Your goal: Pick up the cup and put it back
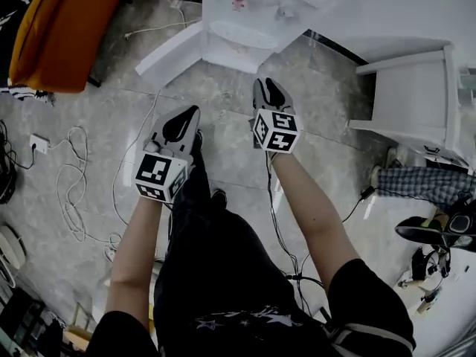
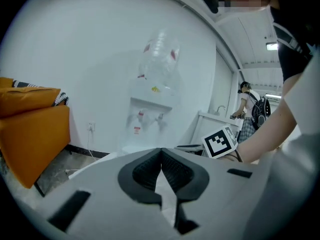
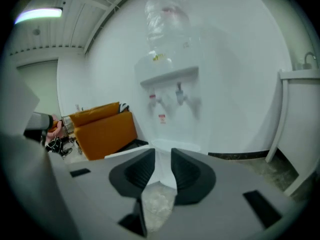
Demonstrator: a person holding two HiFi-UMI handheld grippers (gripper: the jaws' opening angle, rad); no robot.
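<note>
I can make out no cup in any view. A white water dispenser (image 1: 245,21) with a clear bottle on top stands against the wall ahead; it also shows in the left gripper view (image 2: 152,104) and the right gripper view (image 3: 170,84), with two taps and a drip tray (image 3: 175,145) below them. My left gripper (image 1: 181,119) is raised in front of me, its jaws (image 2: 161,153) shut with nothing between them. My right gripper (image 1: 269,89) is held a little farther forward, nearer the dispenser; its jaws (image 3: 162,156) stand apart and empty.
An orange sofa (image 1: 67,21) stands at the left by the wall. A white chair (image 1: 416,95) is at the right. Cables (image 1: 74,184) and a power strip (image 1: 39,143) lie on the stone floor at the left. Another person (image 2: 248,104) stands in the background.
</note>
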